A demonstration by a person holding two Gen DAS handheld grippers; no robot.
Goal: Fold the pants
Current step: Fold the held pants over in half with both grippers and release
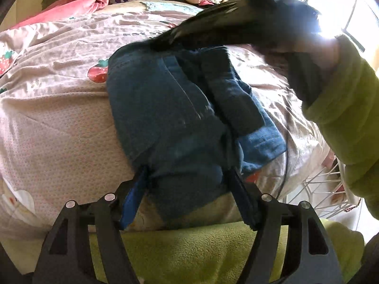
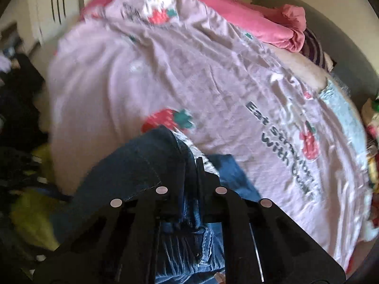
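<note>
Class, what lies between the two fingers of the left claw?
A bunched fold of the blue jeans fills the gap of the left claw, seen in the left wrist view.

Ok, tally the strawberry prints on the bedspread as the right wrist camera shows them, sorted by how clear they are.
Sharp strawberries on the bedspread: 3, a big one by the jeans, one at the top, one beside the lettering.
Small blurred red ones: 1.
Total: 4

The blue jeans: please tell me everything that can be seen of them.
The jeans are dark blue denim with pale stitched seams, bunched into a thick partly folded bundle on the pink strawberry-print bedcover. A lighter blue layer sticks out at one side. The left gripper straddles their near edge, jaws apart; the right gripper appears shut on gathered folds.
</note>
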